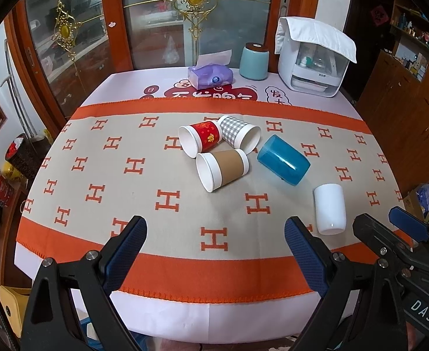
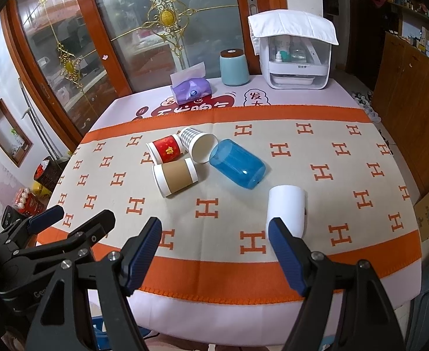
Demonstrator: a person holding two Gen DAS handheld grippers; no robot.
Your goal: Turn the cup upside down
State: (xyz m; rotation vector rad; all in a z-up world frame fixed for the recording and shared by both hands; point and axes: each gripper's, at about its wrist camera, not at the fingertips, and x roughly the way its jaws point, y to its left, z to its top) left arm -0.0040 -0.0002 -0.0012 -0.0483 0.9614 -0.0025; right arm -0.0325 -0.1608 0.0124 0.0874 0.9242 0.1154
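We see a matt woven cloth (image 1: pixel 103 175) over the tabletop, three paper cups, one with a brown card sleeve (image 1: pixel 224 167), a glossy translucent blue plastic cup (image 1: pixel 283 160), and a smooth white cup (image 1: pixel 330 208).

Plenty of open cloth (image 1: pixel 103 175) on the left and along the near edge, with wide passage there. Crowded at centre: red cup (image 1: pixel 201 139), checked cup (image 1: pixel 239 135), brown cup (image 1: pixel 221 169) touching one another, blue cup (image 1: pixel 283 161) just beside. White cup (image 2: pixel 286 209) close ahead of the right gripper (image 2: pixel 214 248), well apart from the cluster; tissue pack (image 1: pixel 210 76), jar (image 1: pixel 253 61) and white box (image 1: pixel 313 64) lined along the far edge
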